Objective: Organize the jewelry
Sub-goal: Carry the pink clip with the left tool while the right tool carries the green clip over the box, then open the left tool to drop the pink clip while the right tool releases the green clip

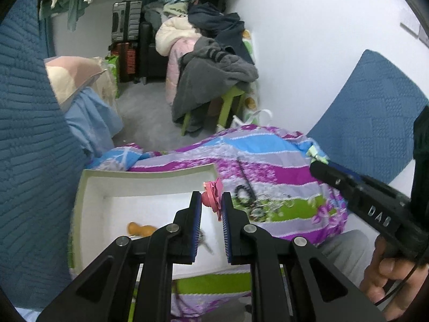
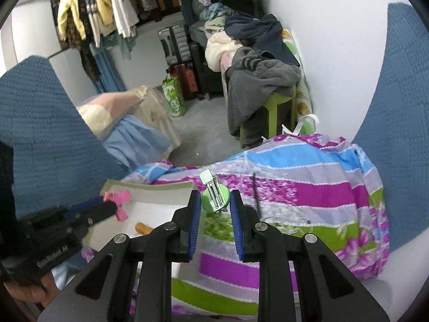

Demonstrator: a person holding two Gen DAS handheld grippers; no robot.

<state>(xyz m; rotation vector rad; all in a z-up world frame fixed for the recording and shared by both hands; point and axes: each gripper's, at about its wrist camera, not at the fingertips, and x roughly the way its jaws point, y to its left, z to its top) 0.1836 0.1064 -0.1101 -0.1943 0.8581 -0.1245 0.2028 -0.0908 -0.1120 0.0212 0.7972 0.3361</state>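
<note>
Left hand-held gripper (image 1: pixel 211 205): its blue-padded jaws are pinched on a pink flower-shaped hair clip (image 1: pixel 212 197), which is held at the fingertips above the right edge of a shallow white rectangular box (image 1: pixel 91 187). The same clip is seen in the right wrist view at the tip of the left hand-held gripper (image 2: pixel 118 201), over the box's far left part.

Right hand-held gripper (image 2: pixel 215 201): its jaws are pinched on a light green round hair clip with a metal clasp (image 2: pixel 215 194), which sticks up past the fingertips. It is held over a striped bedspread in purple, blue, grey and green (image 2: pixel 295 187), just right of the box (image 2: pixel 166 187). In the left wrist view the green clip (image 1: pixel 317 155) is seen at the tip of the right hand-held gripper, with a hand (image 1: pixel 388 273) around the handle.

Inside the box an orange rounded object (image 1: pixel 140 229) is seen on the white floor, with a small dark metal piece (image 1: pixel 205 241) near it, too blurred to be identified.

On the bedspread, right of the box, a black beaded ring-shaped piece (image 1: pixel 242 196) and a thin dark stick-like item (image 2: pixel 256 193) are laid, with pale chain-like pieces (image 2: pixel 284 221) beside them.
</note>
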